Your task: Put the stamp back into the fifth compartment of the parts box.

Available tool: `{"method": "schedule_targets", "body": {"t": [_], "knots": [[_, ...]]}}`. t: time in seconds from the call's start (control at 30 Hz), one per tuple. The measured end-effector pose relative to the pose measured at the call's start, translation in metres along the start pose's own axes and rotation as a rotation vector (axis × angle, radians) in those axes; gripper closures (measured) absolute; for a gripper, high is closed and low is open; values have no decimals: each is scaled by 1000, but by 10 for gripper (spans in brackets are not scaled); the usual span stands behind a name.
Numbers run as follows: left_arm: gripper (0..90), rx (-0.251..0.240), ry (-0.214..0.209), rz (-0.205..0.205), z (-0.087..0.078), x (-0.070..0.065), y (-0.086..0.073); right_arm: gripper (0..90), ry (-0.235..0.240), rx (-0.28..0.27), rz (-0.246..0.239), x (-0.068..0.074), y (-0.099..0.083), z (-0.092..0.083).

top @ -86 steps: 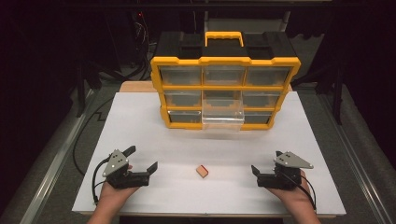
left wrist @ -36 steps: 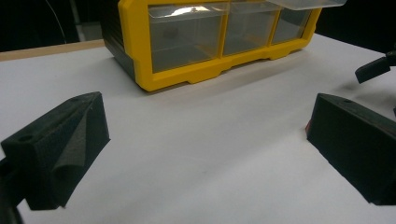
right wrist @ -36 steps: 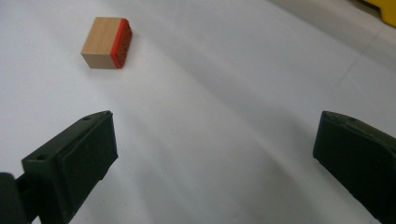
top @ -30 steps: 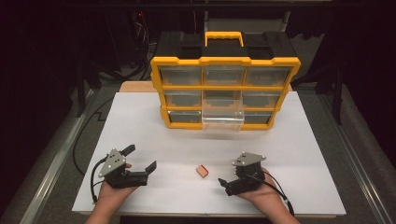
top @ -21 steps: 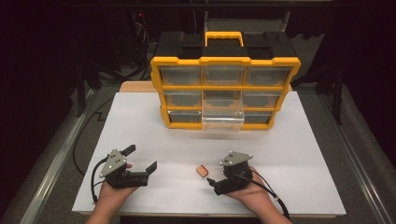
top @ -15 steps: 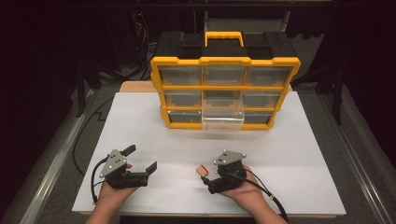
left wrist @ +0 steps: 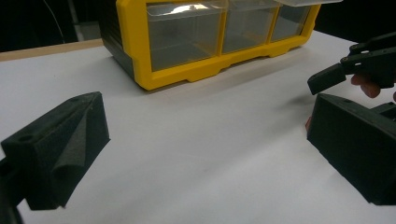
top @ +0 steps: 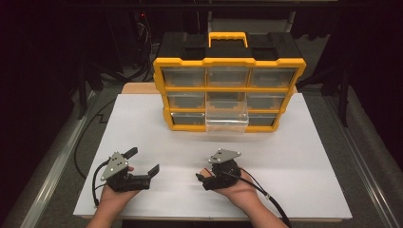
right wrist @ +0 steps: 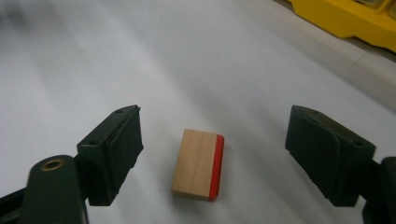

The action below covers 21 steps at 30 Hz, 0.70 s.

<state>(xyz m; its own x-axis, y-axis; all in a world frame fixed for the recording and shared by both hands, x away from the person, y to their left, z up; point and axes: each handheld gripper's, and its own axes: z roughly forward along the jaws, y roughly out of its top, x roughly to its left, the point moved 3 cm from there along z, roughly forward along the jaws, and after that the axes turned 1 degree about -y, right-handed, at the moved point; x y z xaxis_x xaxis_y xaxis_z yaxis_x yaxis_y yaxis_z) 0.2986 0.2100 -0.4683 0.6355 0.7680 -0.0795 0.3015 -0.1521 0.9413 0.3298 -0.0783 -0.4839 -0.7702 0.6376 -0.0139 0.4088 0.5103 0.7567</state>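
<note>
A small wooden block with one red edge (right wrist: 198, 163) lies flat on the white table top (top: 294, 156). My right gripper (right wrist: 215, 126) straddles it. Its jaws have just been closing, but both pads stand clear of the block, so it is open. In the high view the right gripper (top: 203, 181) points left near the table's front middle and covers the block. My left gripper (top: 141, 161) rests open at the front left with nothing between its jaws. In its own view the left gripper (left wrist: 208, 112) faces the right gripper (left wrist: 345, 70) across the table.
A yellow and black drawer organiser (top: 228, 85) stands at the back of the table. Its bottom middle clear drawer (top: 227, 121) is pulled out. The organiser (left wrist: 187, 42) is also ahead of the left gripper. Cables trail from both grippers toward the front edge.
My right gripper has slid left across the table from the front right until its jaws flank the block, and the jaws have narrowed. The left gripper has stayed put.
</note>
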Motion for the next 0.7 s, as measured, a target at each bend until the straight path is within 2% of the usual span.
{"method": "schedule_targets", "body": {"t": [0.23, 0.4, 0.7], "knots": [[3, -6, -4, 2, 0, -1, 0, 277, -3, 8, -15, 4, -1, 5], [3, -10, -3, 1, -1, 0, 1, 370, -2, 1, -14, 7, -2, 5], [3, -15, -7, 1, -2, -1, 1, 461, -16, 32, -12, 8, -9, 4]]}}
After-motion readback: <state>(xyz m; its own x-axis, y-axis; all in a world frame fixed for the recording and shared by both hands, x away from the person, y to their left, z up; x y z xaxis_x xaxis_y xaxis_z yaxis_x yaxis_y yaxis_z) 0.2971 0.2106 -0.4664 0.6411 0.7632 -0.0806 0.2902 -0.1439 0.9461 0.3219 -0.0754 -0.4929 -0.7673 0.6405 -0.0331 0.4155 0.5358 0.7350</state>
